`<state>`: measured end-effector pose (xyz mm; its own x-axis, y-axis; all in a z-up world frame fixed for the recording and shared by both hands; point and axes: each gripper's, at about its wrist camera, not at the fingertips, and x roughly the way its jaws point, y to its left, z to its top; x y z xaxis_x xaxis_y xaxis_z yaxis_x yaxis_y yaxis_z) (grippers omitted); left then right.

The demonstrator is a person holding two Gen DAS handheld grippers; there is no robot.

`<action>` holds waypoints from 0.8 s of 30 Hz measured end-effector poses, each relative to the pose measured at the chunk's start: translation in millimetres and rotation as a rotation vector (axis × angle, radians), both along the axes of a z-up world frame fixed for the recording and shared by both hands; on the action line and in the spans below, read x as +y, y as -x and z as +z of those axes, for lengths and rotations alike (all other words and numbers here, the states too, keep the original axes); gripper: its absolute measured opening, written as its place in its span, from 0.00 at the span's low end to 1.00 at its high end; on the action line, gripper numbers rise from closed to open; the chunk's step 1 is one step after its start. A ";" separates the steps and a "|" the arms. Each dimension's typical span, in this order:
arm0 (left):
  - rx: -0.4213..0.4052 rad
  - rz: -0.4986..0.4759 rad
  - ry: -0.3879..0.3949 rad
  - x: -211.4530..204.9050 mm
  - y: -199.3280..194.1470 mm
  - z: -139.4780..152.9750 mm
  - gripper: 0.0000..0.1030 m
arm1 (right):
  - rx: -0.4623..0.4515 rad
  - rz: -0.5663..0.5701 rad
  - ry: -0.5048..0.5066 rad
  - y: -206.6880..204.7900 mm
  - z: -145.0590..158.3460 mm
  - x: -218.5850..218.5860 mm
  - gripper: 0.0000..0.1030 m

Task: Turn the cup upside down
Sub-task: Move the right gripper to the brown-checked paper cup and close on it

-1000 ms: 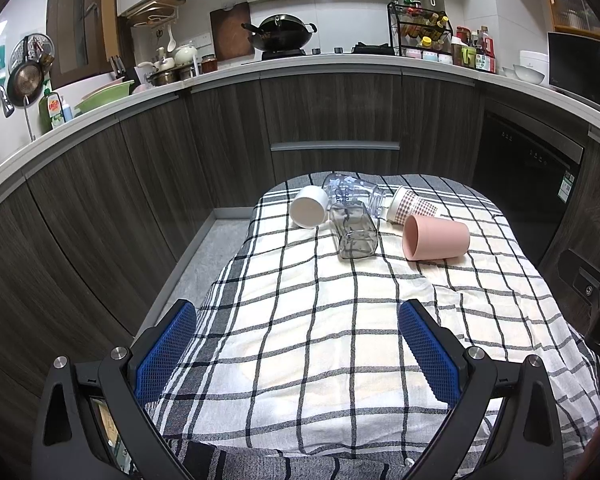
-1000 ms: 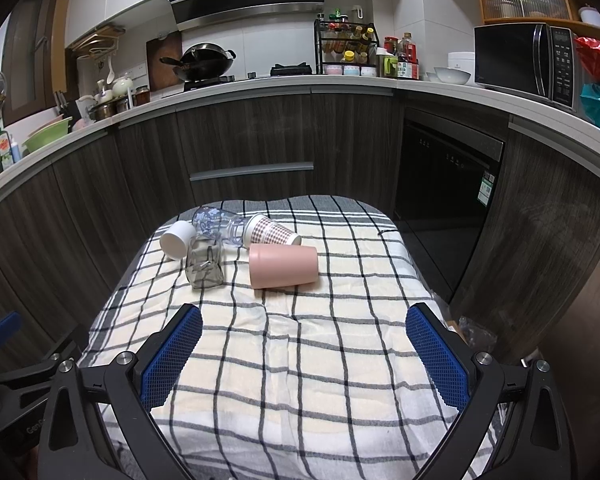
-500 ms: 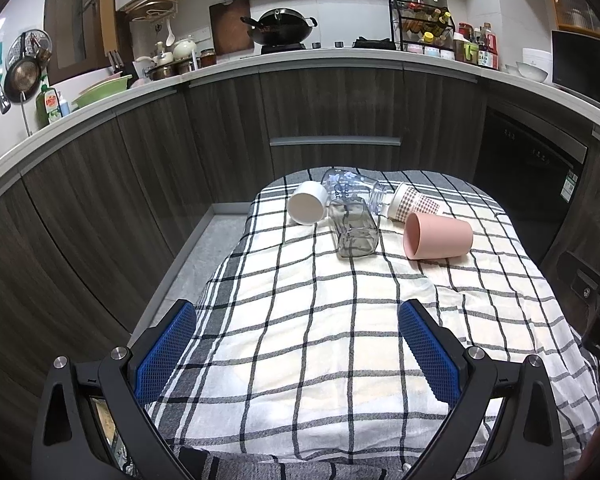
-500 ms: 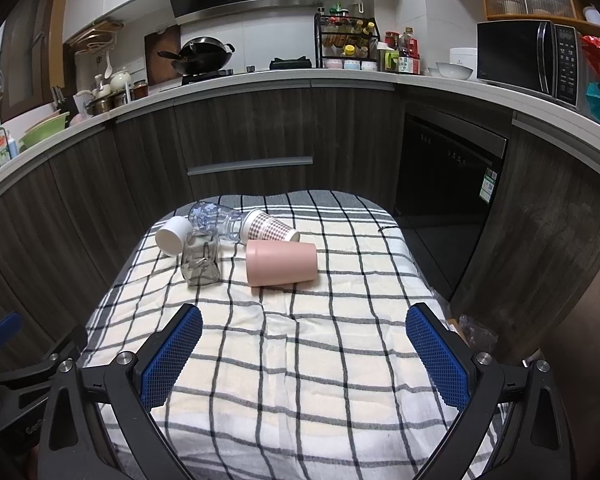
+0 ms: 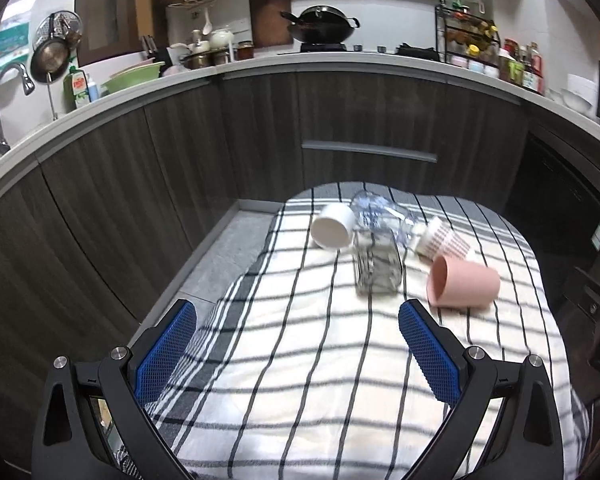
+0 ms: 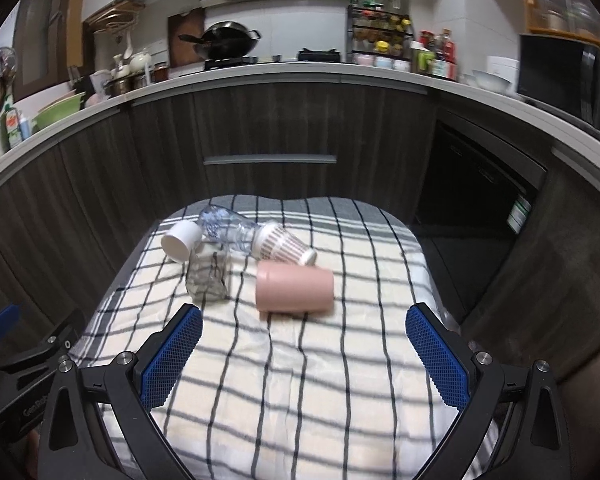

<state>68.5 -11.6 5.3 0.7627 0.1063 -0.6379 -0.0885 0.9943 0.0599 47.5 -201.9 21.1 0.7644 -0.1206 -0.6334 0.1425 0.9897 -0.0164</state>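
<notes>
Both grippers sit low at the near edge of the checked cloth (image 6: 300, 392), jaws spread wide w/ nothing between them: right gripper (image 6: 302, 354) at 6 o'clock in its own view, left gripper (image 5: 298, 350) likewise in the left-wrist view. Nearest target is the pink cup (image 6: 295, 291), lying on its side just past the right gripper's fingers at approx 12 o'clock, mouth facing left; in the left view it's off at 2 o'clock. Beyond it, at 11 o'clock, a square clear glass jar (image 6: 208, 278) also on its side, then a white cup (image 6: 180, 241), a clear plastic bottle (image 6: 226, 226) and a patterned paper cup (image 6: 284, 245), all tipped over and bunched touching. Step in hand looks like the approach, no cup gripped yet. Next move prob calls for the right gripper to go fwd, straddle the pink cup's wall, close, then rotate it so the rim lands down on the cloth. Which cup is meant can't be told for sure. Frames are motion-blurred; jar contents and bottle label unreadable; table under the cloth hidden.
</notes>
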 end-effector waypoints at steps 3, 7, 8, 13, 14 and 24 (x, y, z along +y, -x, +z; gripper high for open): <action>-0.004 0.028 0.012 -8.8 -15.0 9.0 1.00 | 0.036 0.057 0.019 -32.8 10.8 -4.0 0.99; -0.024 0.122 0.001 -19.7 -34.8 19.3 1.00 | 0.122 0.121 0.055 -83.6 18.7 -11.0 0.99; -0.023 0.155 -0.003 -22.7 -42.1 21.3 1.00 | 0.148 0.136 0.065 -94.8 18.7 -12.5 0.99; -0.004 0.229 0.045 -26.4 -73.6 19.4 1.00 | 0.328 0.222 0.119 -157.7 4.5 -13.0 0.99; 0.001 0.236 0.051 -27.8 -78.7 17.8 1.00 | 0.352 0.232 0.126 -167.6 0.3 -13.8 0.99; 0.079 0.280 0.079 -38.0 -137.7 -15.6 1.00 | 0.605 0.385 0.210 -264.3 -66.4 0.9 0.99</action>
<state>206.2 -49.6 -10.4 0.6583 0.2527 -0.7091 -0.3575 0.9339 0.0010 311.8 -201.0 -45.3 0.3021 -0.0795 -0.9500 -0.3069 0.9353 -0.1759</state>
